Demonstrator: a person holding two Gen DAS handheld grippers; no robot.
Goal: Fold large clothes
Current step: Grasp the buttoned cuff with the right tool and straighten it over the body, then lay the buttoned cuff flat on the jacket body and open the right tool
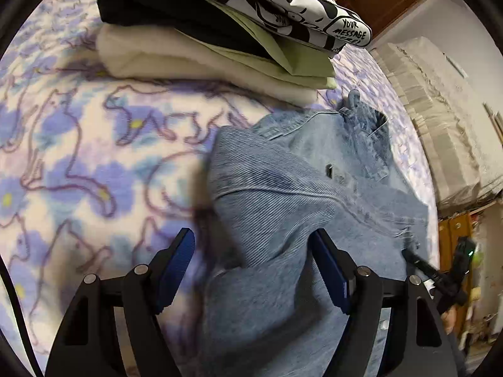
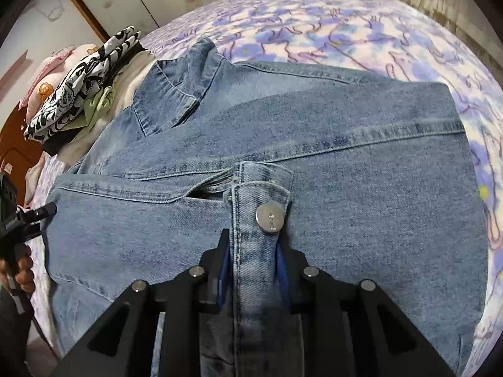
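The right hand-held gripper (image 2: 251,251) has its jaws drawn in around the buttoned cuff (image 2: 261,207) of a denim jacket (image 2: 345,163); the blue pads sit on either side of that strip of cloth with the metal button (image 2: 270,217) just beyond the tips, and they look to be pinching it, though whether they press firmly cannot be told. The sleeve runs straight ahead from this gripper, crossing the body of the jacket, whose long axis lies left to right in this view, collar (image 2: 176,94) toward the far left. The left hand-held gripper (image 1: 253,254) stands wide apart, hovering over a raised fold of the same denim (image 1: 267,188); cloth lies between its fingers but the pads do not seem to touch it. That fold rises just ahead of it and a little right, so this hand is the nearer one to the jacket's loose side edge, and I judge the coming move to depend on closing there. The jacket rests on a bed with a purple floral blanket (image 1: 78,157). Beyond it, near the collar, a stack of folded clothes (image 1: 220,25) lies on the bed.
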